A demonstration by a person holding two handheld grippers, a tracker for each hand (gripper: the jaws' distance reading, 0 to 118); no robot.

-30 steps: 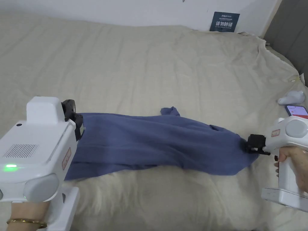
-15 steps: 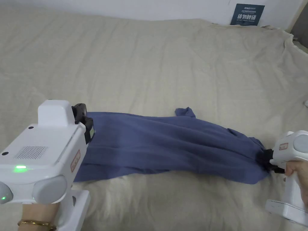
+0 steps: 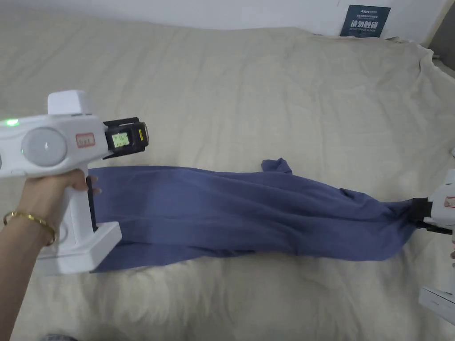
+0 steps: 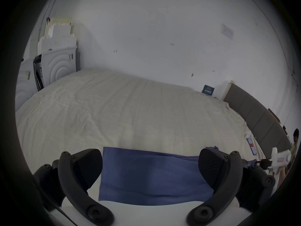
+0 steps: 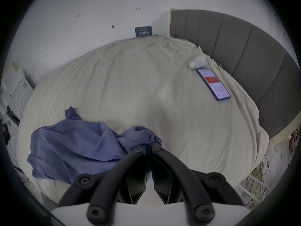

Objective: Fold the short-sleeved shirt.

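Your left hand-held gripper (image 4: 150, 167) has its jaws spread wide, nothing between them but air; the hem end of the blue short-sleeved shirt (image 3: 249, 213) lies just below and ahead of it on the bed (image 3: 249, 97). Your right hand-held gripper (image 5: 149, 145) is clamped tight on the bunched far end of the shirt, both jaws pressing the cloth, and the shirt stretches in a long band from it toward the left one.

The dark blue sign (image 3: 365, 21) leaning at the wall (image 4: 162, 33) beyond both grippers carries pale lettering — too small and blurred to make out. A red-edged sticker (image 3: 85, 140) sits on the left tool's white body and a small lit display (image 3: 120, 140) near its nose; neither is legible.

Off to the right of your right gripper, well apart from it, a phone (image 5: 213, 84) lies face up with its screen lit, and just past it a small white object (image 5: 199, 62) rests beside the grey padded headboard (image 5: 244, 50). White foam pieces (image 4: 57, 53) stand at the bed's far left corner.

In the head view the right tool is cut off by the frame edge. The left tool's handle and your left hand (image 3: 53, 191) cover the shirt's near corner — its edge there is hidden.
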